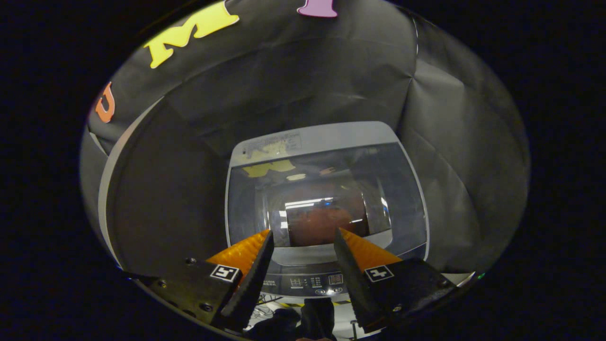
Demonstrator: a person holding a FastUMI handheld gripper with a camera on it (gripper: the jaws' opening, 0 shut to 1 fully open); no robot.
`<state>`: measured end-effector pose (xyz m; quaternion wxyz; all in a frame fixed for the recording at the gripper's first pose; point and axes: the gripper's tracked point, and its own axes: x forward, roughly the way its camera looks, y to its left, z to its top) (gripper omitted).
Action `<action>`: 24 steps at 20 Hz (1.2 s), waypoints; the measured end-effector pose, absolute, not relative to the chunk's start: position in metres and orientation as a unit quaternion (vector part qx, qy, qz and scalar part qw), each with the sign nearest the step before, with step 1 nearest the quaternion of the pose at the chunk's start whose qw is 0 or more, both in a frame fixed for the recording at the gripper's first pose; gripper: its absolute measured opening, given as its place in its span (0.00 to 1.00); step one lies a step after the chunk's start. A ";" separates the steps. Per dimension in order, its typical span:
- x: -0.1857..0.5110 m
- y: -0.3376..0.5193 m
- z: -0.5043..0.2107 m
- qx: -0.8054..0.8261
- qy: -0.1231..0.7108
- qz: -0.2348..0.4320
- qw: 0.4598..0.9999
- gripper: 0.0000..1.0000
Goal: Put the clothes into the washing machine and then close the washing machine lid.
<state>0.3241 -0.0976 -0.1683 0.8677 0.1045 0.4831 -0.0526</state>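
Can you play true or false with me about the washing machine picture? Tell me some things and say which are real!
1. The washing machine has its lid down. True: the see-through lid lies flat over the tub.
2. The gripper is squeezing a shirt. False: its fingers are apart and nothing is between them.
3. Something reddish shows through the lid, inside the tub. True, though it is too dim to tell what it is.
4. The control panel sits at the far end of the machine, beyond the lid. False: it is at the near end, seen between the fingers.
5. The gripper is touching the lid. False: it hangs above the machine, apart from it.
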 end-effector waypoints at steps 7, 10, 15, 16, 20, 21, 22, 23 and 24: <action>0.322 -0.092 -0.181 0.112 0.487 -0.058 0.864 0.82; 0.317 -0.083 -0.171 0.094 0.477 -0.048 0.873 0.82; 0.299 -0.065 -0.150 0.075 0.447 -0.048 0.890 0.81; 0.295 -0.060 -0.145 0.073 0.441 -0.050 0.893 0.82; 0.282 -0.040 -0.130 0.077 0.423 -0.052 0.901 0.82; 0.280 -0.036 -0.125 0.076 0.416 -0.050 0.905 0.82; 0.276 -0.029 -0.119 0.074 0.410 -0.044 0.908 0.82; 0.272 -0.019 -0.112 0.074 0.401 -0.031 0.912 0.82; 0.269 -0.014 -0.107 0.075 0.392 -0.027 0.917 0.82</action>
